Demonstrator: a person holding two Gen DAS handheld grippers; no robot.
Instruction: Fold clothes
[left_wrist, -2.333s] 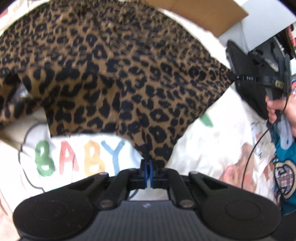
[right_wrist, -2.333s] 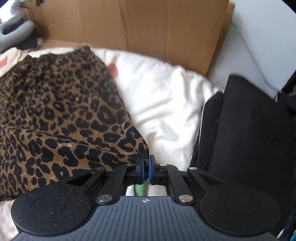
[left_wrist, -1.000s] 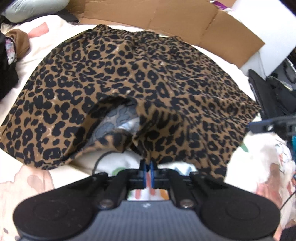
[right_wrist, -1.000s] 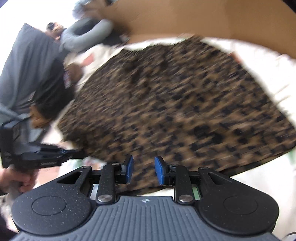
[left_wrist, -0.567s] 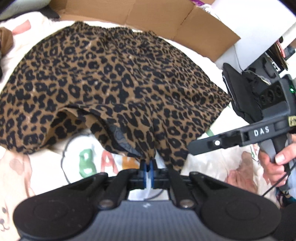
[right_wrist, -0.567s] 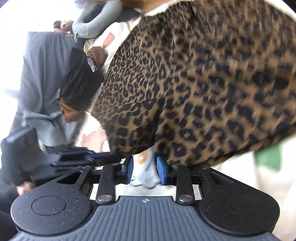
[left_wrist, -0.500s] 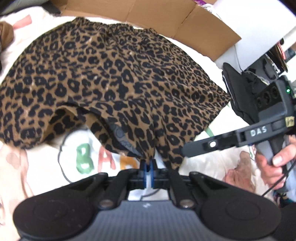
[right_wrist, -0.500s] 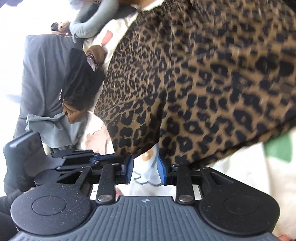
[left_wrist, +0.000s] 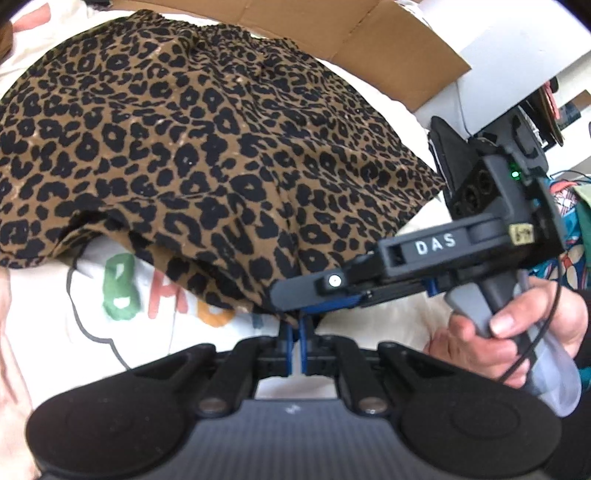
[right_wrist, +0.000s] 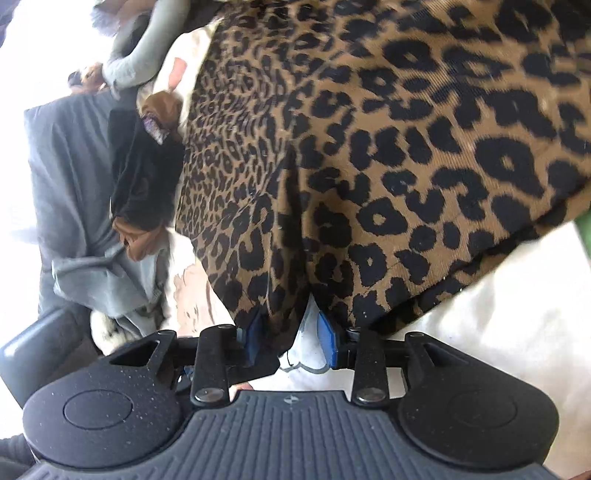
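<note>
The left gripper (left_wrist: 294, 341) stays clenched on the hem of the leopard garment (left_wrist: 207, 147) spread on the printed sheet (left_wrist: 122, 325); the right gripper (right_wrist: 290, 338), jaws opening around that hem, should bite deep beside it before lifting

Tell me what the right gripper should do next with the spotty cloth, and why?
Probably close on the hem. The right gripper has its fingers apart and opening, with the leopard-print garment's edge hanging between them but not pinched. The left gripper is already shut on the hem right beside it, so a second grip would let both hands lift the edge to fold.
</note>
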